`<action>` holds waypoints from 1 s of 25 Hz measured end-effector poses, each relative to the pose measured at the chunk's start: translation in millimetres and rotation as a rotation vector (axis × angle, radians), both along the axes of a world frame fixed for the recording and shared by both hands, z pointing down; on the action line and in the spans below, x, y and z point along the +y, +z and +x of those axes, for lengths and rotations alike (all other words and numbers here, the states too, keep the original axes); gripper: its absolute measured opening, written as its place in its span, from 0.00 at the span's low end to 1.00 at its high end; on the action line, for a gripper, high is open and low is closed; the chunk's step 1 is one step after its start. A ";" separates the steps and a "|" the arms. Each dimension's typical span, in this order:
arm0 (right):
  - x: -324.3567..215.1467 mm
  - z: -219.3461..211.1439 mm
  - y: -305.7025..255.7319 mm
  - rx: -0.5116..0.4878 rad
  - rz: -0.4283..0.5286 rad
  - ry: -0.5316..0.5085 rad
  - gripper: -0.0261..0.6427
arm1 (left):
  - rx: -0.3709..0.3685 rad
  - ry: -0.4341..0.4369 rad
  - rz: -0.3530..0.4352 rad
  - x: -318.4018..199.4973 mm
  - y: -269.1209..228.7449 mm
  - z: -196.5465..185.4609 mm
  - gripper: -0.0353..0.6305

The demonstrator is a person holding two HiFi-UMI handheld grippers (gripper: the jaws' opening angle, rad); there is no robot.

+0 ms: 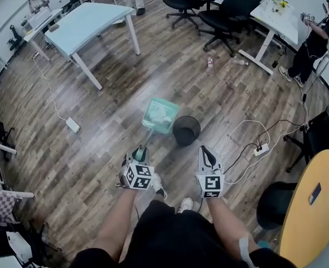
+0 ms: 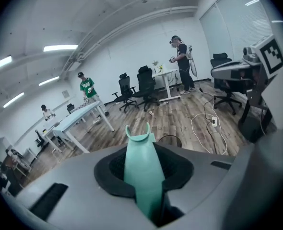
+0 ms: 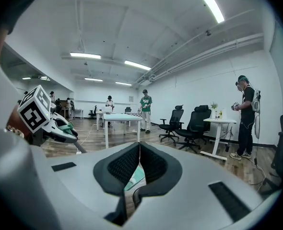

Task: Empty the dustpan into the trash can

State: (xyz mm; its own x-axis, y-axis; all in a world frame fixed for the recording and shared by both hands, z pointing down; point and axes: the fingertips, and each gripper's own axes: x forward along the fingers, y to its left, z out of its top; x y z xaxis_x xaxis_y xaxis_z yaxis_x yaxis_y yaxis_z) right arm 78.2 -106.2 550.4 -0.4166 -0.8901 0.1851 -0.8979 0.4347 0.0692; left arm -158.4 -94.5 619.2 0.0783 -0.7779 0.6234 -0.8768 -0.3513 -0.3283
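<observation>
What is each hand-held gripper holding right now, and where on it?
Left hand-held gripper clamps the dustpan by its handle; right hand-held gripper is shut, empty.

Black shorts [image 1: 170, 236], white sneakers [image 1: 185, 204]; grey left claw [image 1: 142, 150], right claw [image 1: 205, 149], black-white marker cubes [image 1: 138, 176].

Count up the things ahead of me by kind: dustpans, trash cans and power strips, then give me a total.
Dustpan: 1
Trash can: 1
Power strips: 2
Total: 4
</observation>
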 end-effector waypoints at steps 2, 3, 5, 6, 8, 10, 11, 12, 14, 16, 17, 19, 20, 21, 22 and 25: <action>6.3 3.8 -0.7 0.001 0.000 0.004 0.07 | -0.038 0.039 0.004 2.5 -1.1 7.8 0.20; 8.9 5.8 -1.3 0.000 0.001 0.006 0.08 | -0.053 0.057 0.006 3.2 -1.8 11.6 0.20; 12.4 9.4 -2.8 -0.003 0.005 0.012 0.08 | -0.079 0.090 0.010 3.6 -3.3 18.4 0.20; 14.2 11.2 -3.0 -0.004 0.005 0.014 0.08 | -0.094 0.106 0.012 4.2 -3.6 22.0 0.20; 18.2 15.0 -2.9 -0.005 0.004 0.018 0.08 | -0.136 0.149 0.018 6.1 -3.0 30.5 0.20; 21.6 18.7 -2.4 -0.006 0.004 0.022 0.08 | -0.187 0.201 0.023 8.1 -1.3 39.9 0.20; 23.0 20.5 -1.6 -0.006 0.003 0.025 0.08 | -0.211 0.225 0.023 9.0 0.2 44.3 0.20; 24.2 22.1 -0.4 -0.006 0.001 0.028 0.08 | -0.233 0.247 0.023 9.6 2.3 48.2 0.20; 26.2 24.6 2.6 -0.004 -0.005 0.031 0.08 | -0.275 0.289 0.022 10.3 6.5 55.4 0.20; 27.6 27.6 4.7 -0.002 -0.008 0.033 0.08 | -0.329 0.339 0.023 11.4 10.7 64.0 0.20; 28.3 29.5 5.3 -0.003 -0.008 0.035 0.08 | -0.360 0.368 0.024 12.2 12.8 69.2 0.20; 29.5 32.8 6.3 -0.005 -0.010 0.039 0.07 | -0.412 0.419 0.028 13.2 15.7 78.4 0.20; 30.2 34.1 6.5 -0.006 -0.011 0.040 0.08 | -0.434 0.440 0.031 13.1 16.1 81.9 0.21; 31.0 35.3 6.4 -0.007 -0.013 0.041 0.08 | -0.456 0.461 0.034 12.6 16.0 85.1 0.21; 31.8 36.6 6.2 -0.007 -0.014 0.043 0.07 | -0.478 0.483 0.036 11.9 15.8 88.1 0.21; 33.1 41.9 6.3 -0.010 -0.014 0.047 0.07 | -0.533 0.544 0.036 8.1 15.1 96.7 0.21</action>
